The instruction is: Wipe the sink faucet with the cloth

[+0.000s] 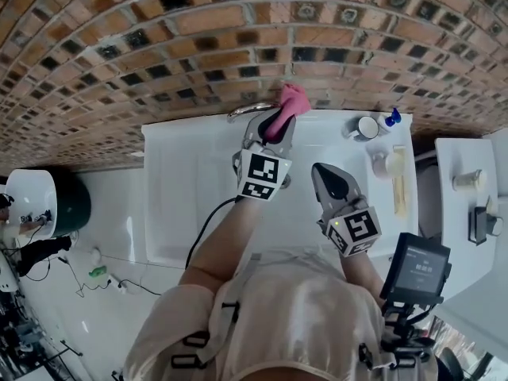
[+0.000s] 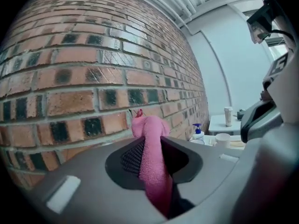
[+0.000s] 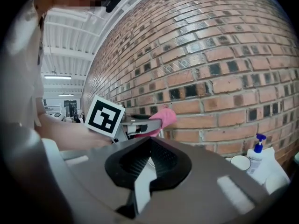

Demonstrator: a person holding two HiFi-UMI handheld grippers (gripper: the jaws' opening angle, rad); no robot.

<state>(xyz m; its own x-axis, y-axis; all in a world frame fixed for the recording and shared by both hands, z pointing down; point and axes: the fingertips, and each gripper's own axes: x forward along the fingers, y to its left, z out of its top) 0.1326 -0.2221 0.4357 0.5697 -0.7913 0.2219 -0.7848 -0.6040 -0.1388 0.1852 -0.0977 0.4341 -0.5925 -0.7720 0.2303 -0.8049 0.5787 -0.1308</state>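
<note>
A brick wall [image 1: 238,38] fills the upper part of the head view, and a white sink [image 1: 182,189] sits against its foot. The person leans over the basin with both arms stretched forward. The left gripper [image 1: 278,125] reaches to the back edge of the sink, close to the wall. Its fingers are clamped on the pink cloth [image 1: 290,101] – the left gripper view shows the fabric pinched between the two dark pads, with a bunched end sticking out past the tips toward the bricks. The cloth is held just beside the chrome faucet [image 1: 248,111], to its right in the head view; whether the two touch cannot be told. The right gripper [image 1: 323,171] hangs over the basin nearer the person, well short of the faucet – its fingers are drawn together with nothing between them. On the sink's right rim stand a white cup [image 1: 367,127] and a small blue-topped soap bottle [image 1: 391,118].
</note>
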